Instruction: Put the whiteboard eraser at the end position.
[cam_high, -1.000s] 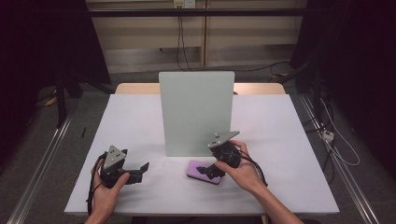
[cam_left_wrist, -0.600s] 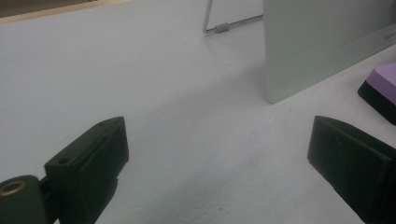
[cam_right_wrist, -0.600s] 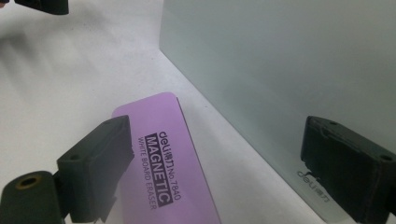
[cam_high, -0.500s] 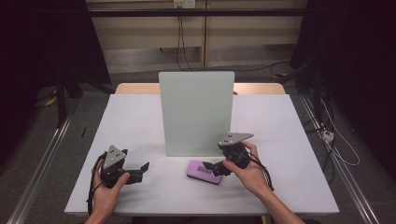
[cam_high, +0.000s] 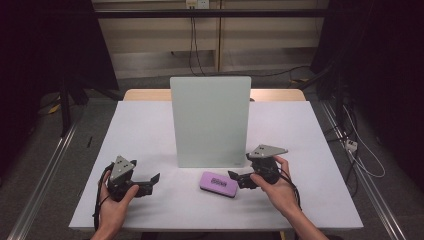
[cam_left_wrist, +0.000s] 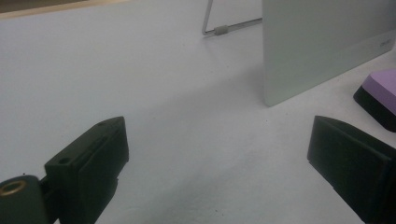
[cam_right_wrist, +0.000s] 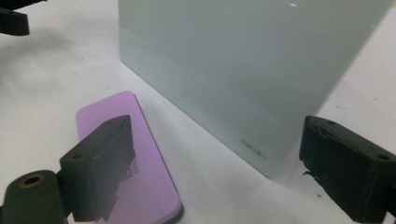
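White table (cam_high: 150, 125) amid dark room, left gripper (cam_high: 152, 178) and right gripper (cam_high: 236, 176) agape, empty.

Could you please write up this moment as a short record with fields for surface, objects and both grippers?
surface: white table
board: pale grey-green upright rectangular board, propped on a wire stand
eraser: flat purple block with black base, lying in front of the board
left gripper: open, holding nothing, low over the table
right gripper: open, at the eraser's right end, not gripping it
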